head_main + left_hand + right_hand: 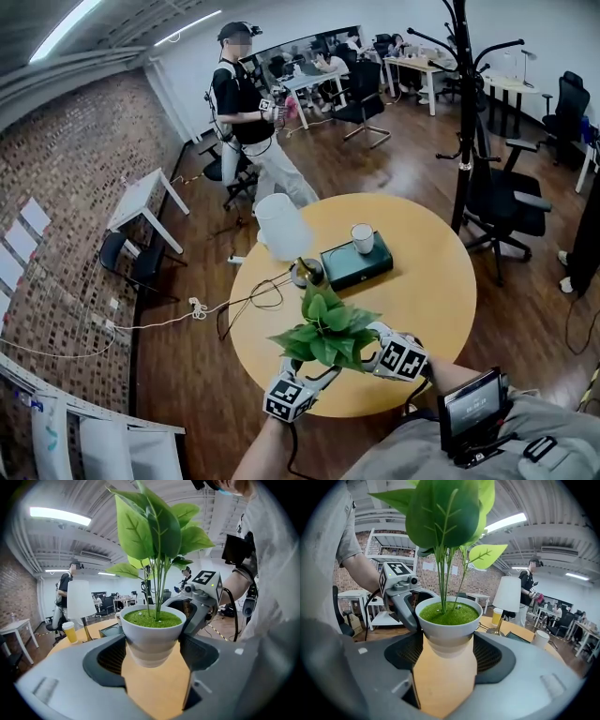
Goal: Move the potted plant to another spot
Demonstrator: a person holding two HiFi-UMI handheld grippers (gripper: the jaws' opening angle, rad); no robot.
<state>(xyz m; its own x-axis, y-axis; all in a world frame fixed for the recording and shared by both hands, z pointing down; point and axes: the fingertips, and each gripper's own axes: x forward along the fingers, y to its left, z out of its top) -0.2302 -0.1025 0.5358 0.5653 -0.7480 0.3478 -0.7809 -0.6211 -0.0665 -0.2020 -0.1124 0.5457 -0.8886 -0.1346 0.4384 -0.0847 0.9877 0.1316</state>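
Wood-topped and round, the table [427,281] stands in an open office with a brick wall and dark floor. The potted plant [328,333] is at the edge nearest the person, caught between the two tools. The left gripper [314,373] and the right gripper [367,349] face each other across it. Each has its jaws spread wide and pressed against opposite sides of the white pot [152,630]. In both gripper views the pot's base seems to hang just clear of the tabletop beneath the jaws.

The pot looks smooth, glazed and tapered, so it is likely slippery and inclined to slide down out of a loose pinch. It is probably rigid and could chip if dropped. The flared band under the rim is the sensible place to hold, and the pads sit there. The tall leaves [445,517] rise well above both tools, so the load is probably top-heavy and best kept upright.

Beyond the jaws stand a lamp [281,225] and a cup [362,237] on a dark box [356,267].

No brand or label shows on the pot. The gripper cubes carry only square black-and-white markers, and the screen at the person's waist is too small to read.
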